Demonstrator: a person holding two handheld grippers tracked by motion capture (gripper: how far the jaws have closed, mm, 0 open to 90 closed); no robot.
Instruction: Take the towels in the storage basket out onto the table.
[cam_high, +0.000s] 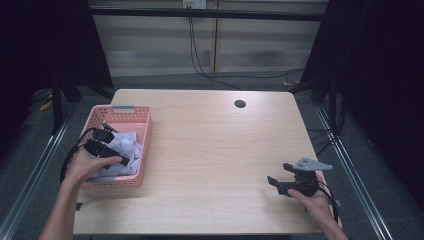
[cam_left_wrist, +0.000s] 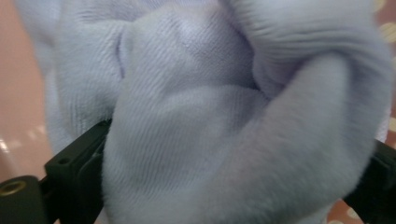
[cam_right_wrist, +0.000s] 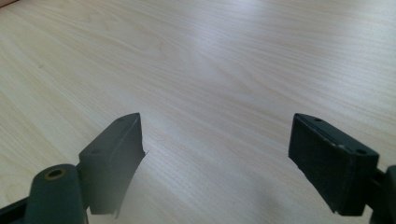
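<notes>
The white cloth (cam_left_wrist: 196, 121) is bunched in the pink basket (cam_high: 142, 150) at the tabletop's (cam_high: 210, 150) left, with the left claw (cam_high: 114, 159) spread around a thick fold. A deep bite should be taken before lifting. The right claw (cam_right_wrist: 215, 163) is held apart over bare wood

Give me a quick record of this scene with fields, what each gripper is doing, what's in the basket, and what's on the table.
left gripper: down in the pink basket, jaws wide apart with the cloth bulging between them; grip not yet closed
right gripper: open, nothing between the jaws, low over bare table near the front right
cloth: pale lavender-white knit fabric, bunched up inside the basket
pink basket: slotted plastic, at the table's left edge
table: light wood, with a round cable hole near the back
</notes>
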